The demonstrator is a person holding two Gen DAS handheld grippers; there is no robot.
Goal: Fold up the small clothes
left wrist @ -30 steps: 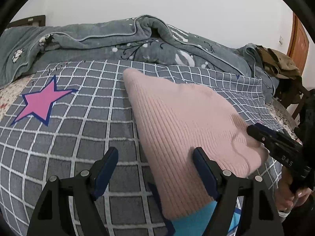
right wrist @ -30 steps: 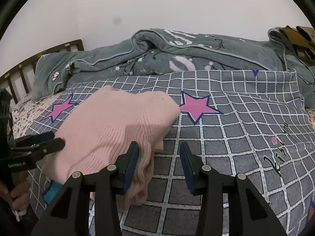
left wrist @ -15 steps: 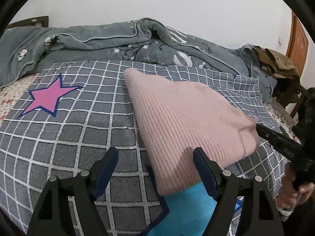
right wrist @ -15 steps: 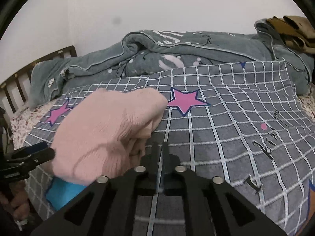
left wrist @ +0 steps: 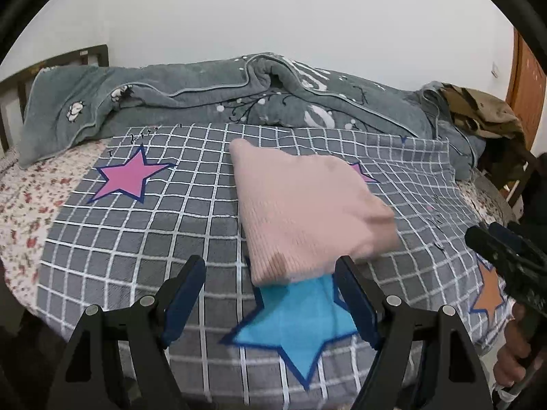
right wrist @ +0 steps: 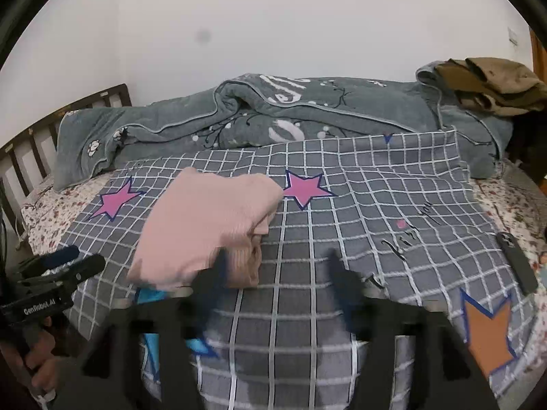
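The bed [right wrist: 393, 205], under its grey checked cover, now carries the pink sweater [right wrist: 212, 225] as a folded bundle lying free. A second ago the right hand-held gripper [right wrist: 277, 273] was pinching its near edge; now its jaws are opening, nothing between them. The left hand-held gripper [left wrist: 270, 290] stands wide and empty, drawn back. This fold looks finished.

right tongs [right wrist: 277, 270] blurred, opening, empty
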